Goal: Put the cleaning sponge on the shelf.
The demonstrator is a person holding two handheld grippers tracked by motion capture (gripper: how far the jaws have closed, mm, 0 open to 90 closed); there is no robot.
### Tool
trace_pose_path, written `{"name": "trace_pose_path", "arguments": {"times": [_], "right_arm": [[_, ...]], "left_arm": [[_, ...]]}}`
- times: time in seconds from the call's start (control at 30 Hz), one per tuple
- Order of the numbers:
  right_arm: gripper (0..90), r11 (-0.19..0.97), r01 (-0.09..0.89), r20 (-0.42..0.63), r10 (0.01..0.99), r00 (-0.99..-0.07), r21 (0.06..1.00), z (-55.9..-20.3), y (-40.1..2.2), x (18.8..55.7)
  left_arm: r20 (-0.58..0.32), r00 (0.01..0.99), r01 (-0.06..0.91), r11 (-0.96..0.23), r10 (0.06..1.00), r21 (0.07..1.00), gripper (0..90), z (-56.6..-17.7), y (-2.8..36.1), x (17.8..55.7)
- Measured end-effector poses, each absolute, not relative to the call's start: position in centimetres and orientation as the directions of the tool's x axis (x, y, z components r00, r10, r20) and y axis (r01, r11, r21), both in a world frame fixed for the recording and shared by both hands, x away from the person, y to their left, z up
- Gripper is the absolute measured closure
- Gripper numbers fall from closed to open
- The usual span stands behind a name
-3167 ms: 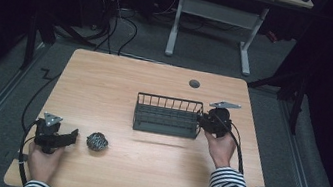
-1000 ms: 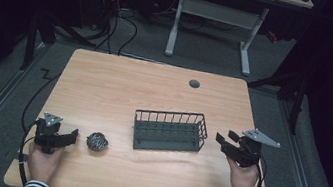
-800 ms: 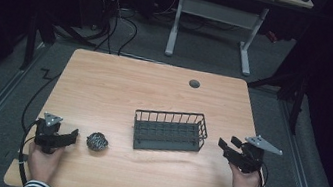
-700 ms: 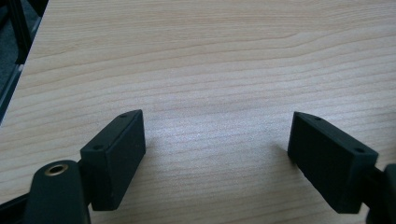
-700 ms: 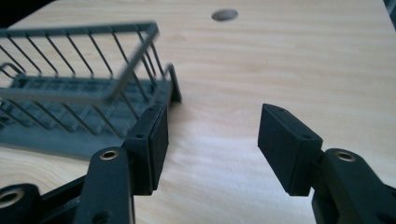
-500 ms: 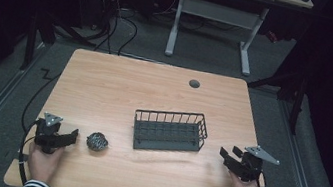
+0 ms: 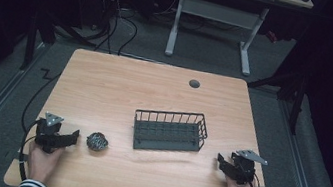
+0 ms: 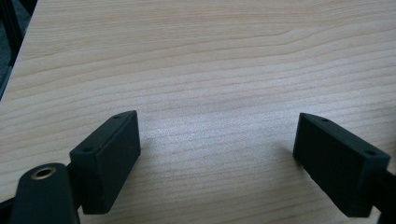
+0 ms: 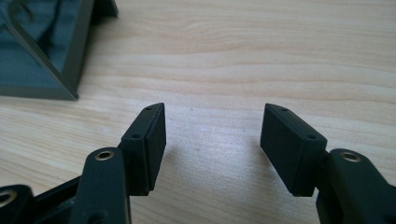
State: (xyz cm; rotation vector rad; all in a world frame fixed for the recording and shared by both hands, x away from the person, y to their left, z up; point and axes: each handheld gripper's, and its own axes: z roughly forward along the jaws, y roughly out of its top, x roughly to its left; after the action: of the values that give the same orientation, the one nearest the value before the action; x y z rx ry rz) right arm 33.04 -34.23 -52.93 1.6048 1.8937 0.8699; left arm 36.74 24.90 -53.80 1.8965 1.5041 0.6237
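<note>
Wooden table [image 7: 104, 89]: wire basket [image 7: 170, 130] between gaping grippers (scrubber ball [image 7: 97, 141] nearby).

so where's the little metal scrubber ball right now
In the high view the scrubber ball sits on the table near its front left, between the left gripper and the wire basket.

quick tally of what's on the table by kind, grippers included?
Wire basket: 1
Metal scouring ball: 1
Handheld grippers: 2, left gripper and right gripper, both with fingers open and nothing between them
Round grommet in the tabletop: 1
Total: 5
</note>
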Motion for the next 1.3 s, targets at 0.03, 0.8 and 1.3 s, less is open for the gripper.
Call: {"name": "trace_pose_path", "arguments": {"times": [0.03, 0.8, 1.3], "right_arm": [[40.0, 0.107, 0.662, 0.014, 0.984, -0.175, 0.742, -52.9, -34.1, 33.1], [36.4, 0.132, 0.673, -0.015, 0.984, -0.176, 0.728, -53.0, -33.8, 33.3], [35.3, 0.137, 0.671, -0.016, 0.983, -0.183, 0.729, -53.0, -33.8, 33.4]], "left_arm": [[-0.019, 0.238, 0.672, -0.151, 0.971, 0.725, 14.8, -53.8, 24.9, 36.7], [-0.117, 0.269, 0.687, -0.106, 0.956, 0.718, 15.1, -52.9, 25.7, 35.9], [-0.118, 0.311, 0.673, -0.131, 0.943, 0.728, 15.4, -51.2, 25.7, 33.8]]}}
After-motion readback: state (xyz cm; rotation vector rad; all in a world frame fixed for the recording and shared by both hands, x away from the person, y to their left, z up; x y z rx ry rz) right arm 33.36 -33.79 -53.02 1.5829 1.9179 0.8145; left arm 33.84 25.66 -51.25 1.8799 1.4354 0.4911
